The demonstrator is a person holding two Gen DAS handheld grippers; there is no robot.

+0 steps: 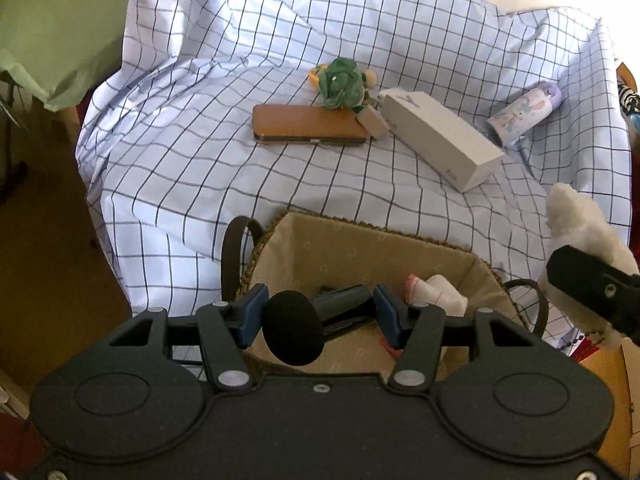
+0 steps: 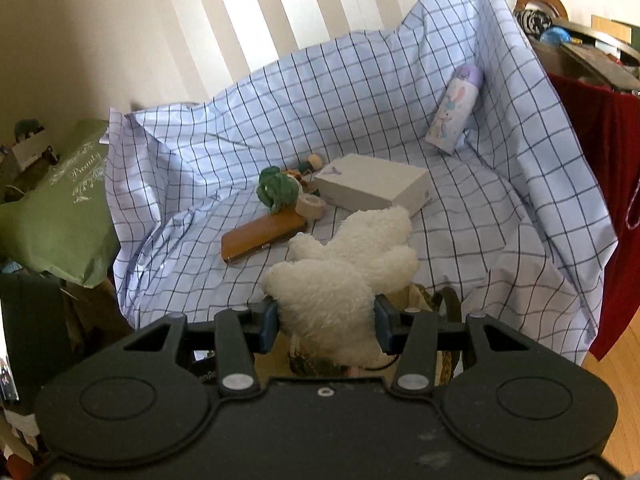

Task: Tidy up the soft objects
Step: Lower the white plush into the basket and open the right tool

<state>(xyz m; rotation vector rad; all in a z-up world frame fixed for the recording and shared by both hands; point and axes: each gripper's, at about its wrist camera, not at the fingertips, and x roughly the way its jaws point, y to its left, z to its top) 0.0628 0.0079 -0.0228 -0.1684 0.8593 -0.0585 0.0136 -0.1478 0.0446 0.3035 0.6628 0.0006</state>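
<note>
My right gripper (image 2: pixel 326 324) is shut on a white fluffy plush toy (image 2: pixel 344 268) and holds it above the basket; toy and gripper also show in the left wrist view (image 1: pixel 580 240) at the right edge. My left gripper (image 1: pixel 320 316) is open over the woven basket (image 1: pixel 280 248), its blue pads either side of a black microphone (image 1: pixel 294 328) that lies inside with a white and pink soft item (image 1: pixel 436 292). A green soft toy (image 1: pixel 342 82) lies on the checked sheet (image 1: pixel 180 160) further back.
On the sheet lie a brown case (image 1: pixel 308 124), a white box (image 1: pixel 440 138), a small tape roll (image 2: pixel 310 203) and a pastel bottle (image 1: pixel 524 114). A green bag (image 1: pixel 52 32) stands at the left. Red cloth (image 2: pixel 600 160) hangs at the right.
</note>
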